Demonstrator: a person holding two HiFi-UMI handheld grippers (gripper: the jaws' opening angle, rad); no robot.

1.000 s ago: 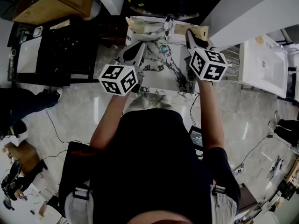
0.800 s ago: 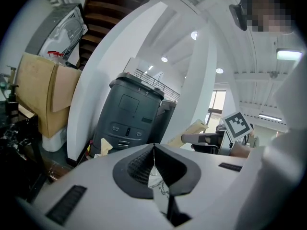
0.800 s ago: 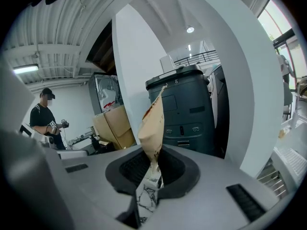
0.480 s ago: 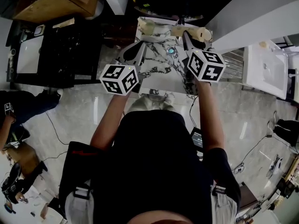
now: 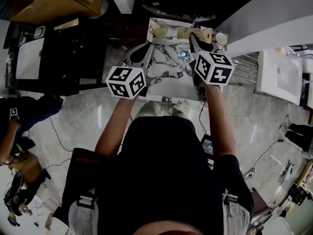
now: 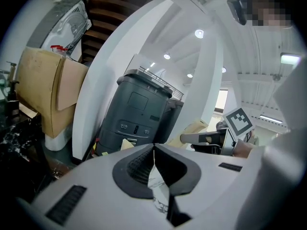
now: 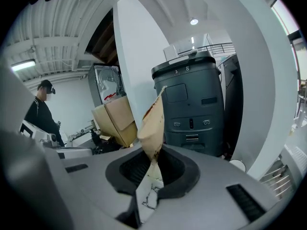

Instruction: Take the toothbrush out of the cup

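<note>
My right gripper (image 5: pixel 193 38) is shut on the wall of a beige cup (image 5: pixel 203 34) held over the far edge of the marble-patterned top (image 5: pixel 168 75). In the right gripper view the cup's wall (image 7: pixel 152 121) stands clamped between the pads of the right gripper (image 7: pixel 152 153). The left gripper (image 5: pixel 146 52) hovers over the top's left side, shut and empty; its pads meet in the left gripper view (image 6: pixel 154 151), which also shows the beige cup (image 6: pixel 197 137) off to the right. I cannot make out a toothbrush in any view.
A second beige object (image 5: pixel 159 28) sits at the top's far left corner, and a teal round spot (image 5: pixel 183 54) lies on the marble. A dark grey machine (image 6: pixel 136 111) stands behind, cardboard boxes (image 6: pixel 43 95) to the left, a white sink unit (image 5: pixel 281 75) to the right.
Both grippers have drifted a little over the marble top, the right one still holding the beige cup. The view has shifted, so the top now sits further right.
</note>
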